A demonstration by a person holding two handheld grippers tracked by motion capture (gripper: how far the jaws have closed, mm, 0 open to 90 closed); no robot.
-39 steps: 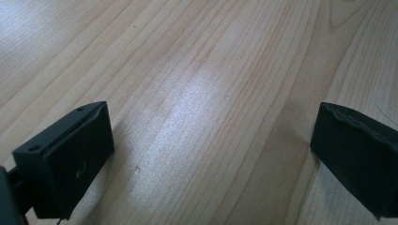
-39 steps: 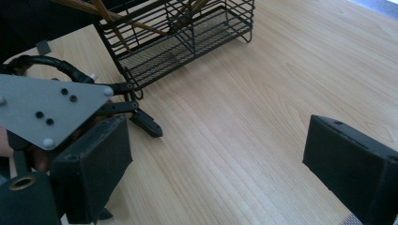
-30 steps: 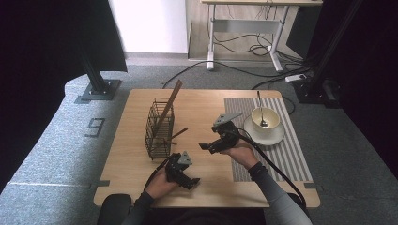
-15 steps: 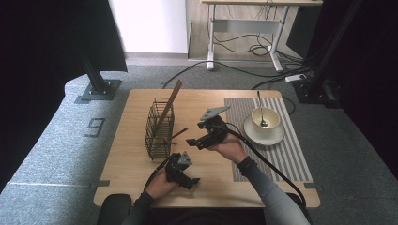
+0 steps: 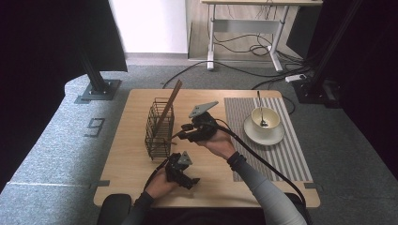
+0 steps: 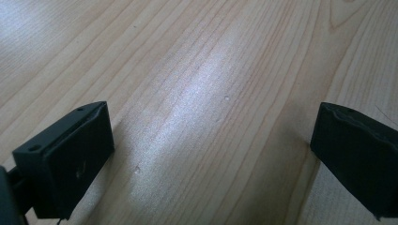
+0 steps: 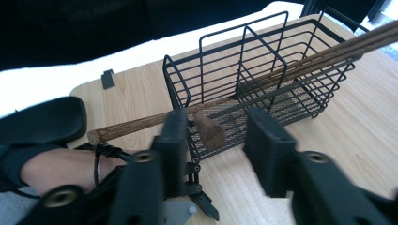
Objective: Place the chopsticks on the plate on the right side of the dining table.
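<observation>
Basket (image 7: 263, 79): black wire, fine dark mesh at the floor. Stick (image 7: 141, 124) across it: dark reddish-brown wood, paler cut end. Table (image 5: 141, 103): pale blond wood, I see long grain streaks and a white sheen in the left gripper view. Placemat (image 5: 291, 154): grey with thin light stripes. Cup (image 5: 265, 119) and saucer (image 5: 274, 137): cream white. Both grippers' jaws read matte black to me. Floor (image 5: 56, 150): speckled blue-grey carpet.
</observation>
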